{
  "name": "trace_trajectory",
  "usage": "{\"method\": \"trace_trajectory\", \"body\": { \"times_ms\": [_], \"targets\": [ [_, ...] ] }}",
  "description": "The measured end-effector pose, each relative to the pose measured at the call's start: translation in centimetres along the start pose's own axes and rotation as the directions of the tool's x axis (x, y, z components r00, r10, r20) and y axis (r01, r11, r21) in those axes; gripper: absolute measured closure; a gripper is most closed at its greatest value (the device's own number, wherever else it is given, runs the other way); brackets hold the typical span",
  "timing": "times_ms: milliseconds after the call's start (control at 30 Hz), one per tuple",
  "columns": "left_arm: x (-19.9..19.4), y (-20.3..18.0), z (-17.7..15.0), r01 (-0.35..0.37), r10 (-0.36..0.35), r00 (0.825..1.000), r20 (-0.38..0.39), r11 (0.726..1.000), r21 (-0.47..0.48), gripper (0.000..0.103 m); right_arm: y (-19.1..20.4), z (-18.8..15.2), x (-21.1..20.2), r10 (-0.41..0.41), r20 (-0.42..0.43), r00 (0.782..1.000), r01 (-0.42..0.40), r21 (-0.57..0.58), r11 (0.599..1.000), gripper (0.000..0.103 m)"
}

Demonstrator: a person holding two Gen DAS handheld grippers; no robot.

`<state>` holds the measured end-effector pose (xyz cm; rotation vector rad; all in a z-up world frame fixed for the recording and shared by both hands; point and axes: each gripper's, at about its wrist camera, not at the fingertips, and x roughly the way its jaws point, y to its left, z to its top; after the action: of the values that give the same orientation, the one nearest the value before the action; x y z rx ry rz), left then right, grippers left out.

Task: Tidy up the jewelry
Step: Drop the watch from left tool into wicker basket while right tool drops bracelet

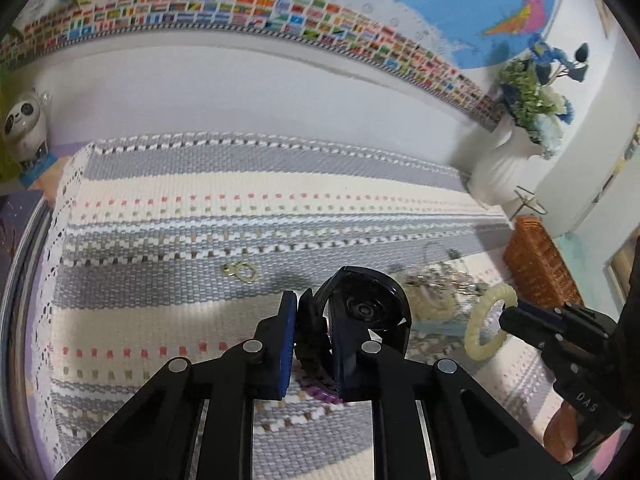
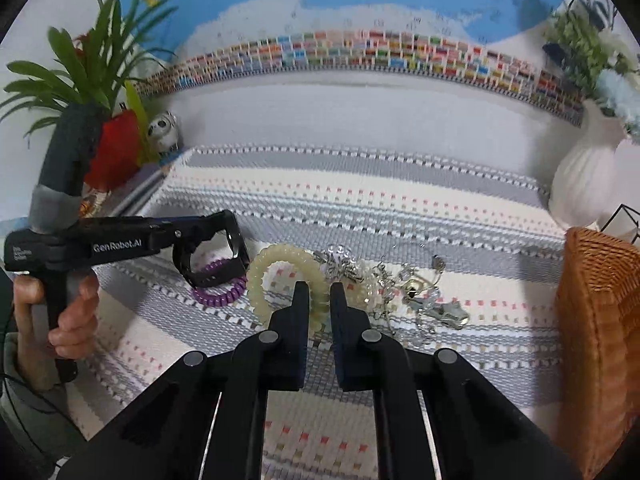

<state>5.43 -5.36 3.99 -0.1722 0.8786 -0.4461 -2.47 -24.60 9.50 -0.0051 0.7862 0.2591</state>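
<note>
A black watch (image 1: 368, 308) hangs from my left gripper (image 1: 312, 304), whose blue pads are shut on its strap. In the right wrist view the same left gripper (image 2: 218, 226) holds the watch (image 2: 236, 252) just above a purple coil band (image 2: 218, 298) lying on the woven mat. My right gripper (image 2: 318, 288) is shut on the near side of a cream coil bracelet (image 2: 276, 256). From the left wrist view the right gripper (image 1: 510, 314) pinches that bracelet (image 1: 476, 328) at its right edge. A tangled pile of silver jewelry (image 2: 400, 284) lies right of the bracelet.
A small gold clasp piece (image 1: 240, 272) lies alone on the striped mat (image 1: 200, 200). A wicker basket (image 2: 600, 320) stands at the right edge, with a white vase (image 2: 584, 184) behind it. A panda figurine (image 1: 24, 124) and a potted plant (image 2: 100, 80) sit at the back left.
</note>
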Motion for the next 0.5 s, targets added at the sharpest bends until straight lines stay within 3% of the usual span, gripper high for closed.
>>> {"method": "trace_trajectory", "body": {
  "times_ms": [333,500],
  "targets": [
    [-5.1,-5.1,0.7,0.088,-0.093,0.994,0.061,0.993,0.079,0.087,-3.8,-0.6,-7.2,0.008,0.092,0.996,-0.018,0.108,0.994,0.091],
    [-5.9,-11.1,2.2,0.13,-0.142,0.988,0.061,0.978,0.16,0.087,-8.4,-1.3,-11.9,-0.08,0.133,0.988,0.052,0.202,0.978,0.091]
  ]
}}
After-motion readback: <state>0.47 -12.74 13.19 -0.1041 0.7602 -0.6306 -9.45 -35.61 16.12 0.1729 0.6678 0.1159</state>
